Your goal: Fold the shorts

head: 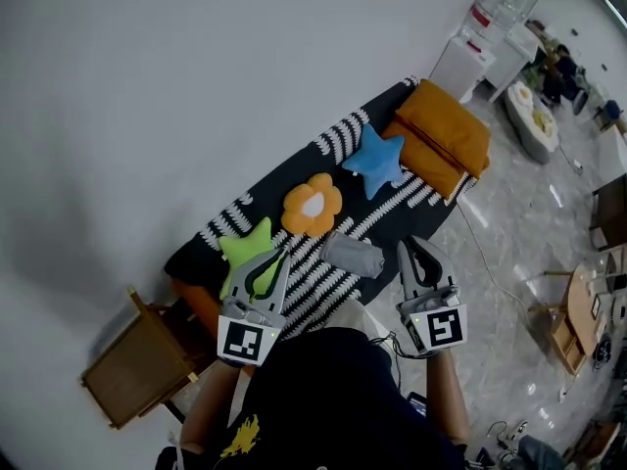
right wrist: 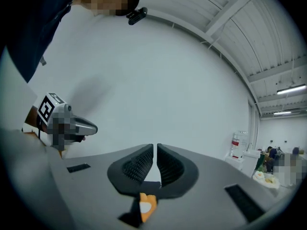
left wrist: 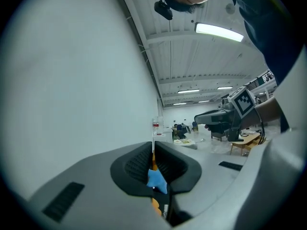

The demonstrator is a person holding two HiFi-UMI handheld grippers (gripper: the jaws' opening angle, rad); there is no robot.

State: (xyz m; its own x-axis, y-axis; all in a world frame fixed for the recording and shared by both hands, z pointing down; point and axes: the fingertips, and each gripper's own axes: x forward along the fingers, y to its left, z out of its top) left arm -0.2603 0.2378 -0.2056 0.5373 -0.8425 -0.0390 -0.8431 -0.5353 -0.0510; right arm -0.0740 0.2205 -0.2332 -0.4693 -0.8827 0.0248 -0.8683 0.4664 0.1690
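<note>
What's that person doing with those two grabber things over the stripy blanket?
A person holds a left gripper and a right gripper level above a striped cover. Both have their fingers shut with nothing in them. The grey shorts lie in a small bundle on the cover between the two, touched by neither. Nearby sit a green star pillow, an orange flower pillow and a blue star pillow.

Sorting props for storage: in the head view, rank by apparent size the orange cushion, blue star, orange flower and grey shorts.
orange cushion
blue star and orange flower: too alike to rank
grey shorts: smallest
</note>
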